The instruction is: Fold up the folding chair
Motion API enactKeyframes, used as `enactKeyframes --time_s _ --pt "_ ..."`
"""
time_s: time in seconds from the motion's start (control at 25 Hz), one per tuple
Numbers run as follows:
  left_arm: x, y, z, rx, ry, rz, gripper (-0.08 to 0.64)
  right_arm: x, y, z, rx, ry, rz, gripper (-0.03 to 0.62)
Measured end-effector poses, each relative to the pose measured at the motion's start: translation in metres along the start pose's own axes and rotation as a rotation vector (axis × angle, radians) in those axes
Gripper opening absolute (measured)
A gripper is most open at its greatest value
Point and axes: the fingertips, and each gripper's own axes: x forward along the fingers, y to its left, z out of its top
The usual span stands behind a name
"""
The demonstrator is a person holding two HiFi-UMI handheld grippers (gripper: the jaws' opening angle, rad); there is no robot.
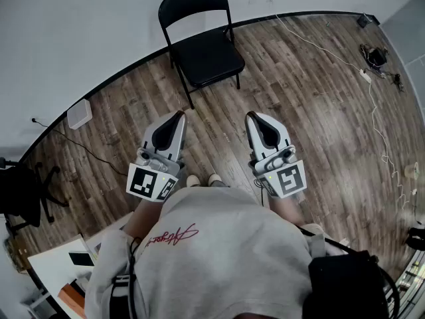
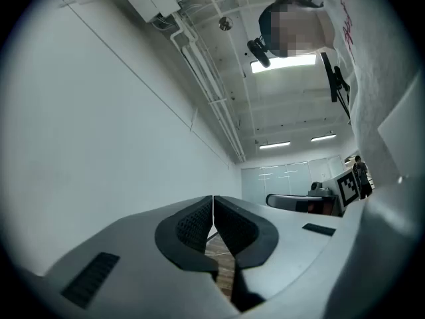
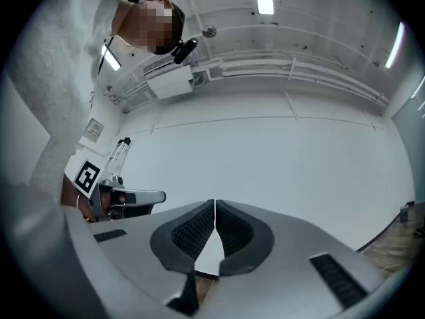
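Observation:
A black folding chair stands unfolded on the wood floor by the white wall, its seat facing me. My left gripper is held in front of my body, well short of the chair, jaws shut with nothing between them. My right gripper hangs beside it at the same height, also shut and empty. In the left gripper view the left gripper's pads meet against the white wall and ceiling. The right gripper view shows the right gripper's tips touching, with the left gripper at its left. The chair is in neither gripper view.
A white cable and plugs trail over the floor at the right. A small white box sits by the wall at left. A dark office chair and a desk corner stand at the lower left. Bare floor separates me from the chair.

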Motion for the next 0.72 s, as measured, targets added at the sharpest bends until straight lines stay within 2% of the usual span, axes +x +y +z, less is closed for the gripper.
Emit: enactKeyframes --time_s 0.2,0.44,0.72 --pt "-0.009 -0.009 -0.003 0.006 0.012 0.000 0.017 -0.004 0.012 0.000 -0.048 0.021 0.038 0.020" --pt "-0.008 -0.016 0.000 0.004 0.003 -0.006 0.017 -0.011 0.010 0.005 -0.056 0.014 0.029 0.020" --pt "-0.008 -0.018 -0.001 0.012 0.005 -0.006 0.017 -0.014 0.009 -0.006 -0.070 0.069 0.027 0.020"
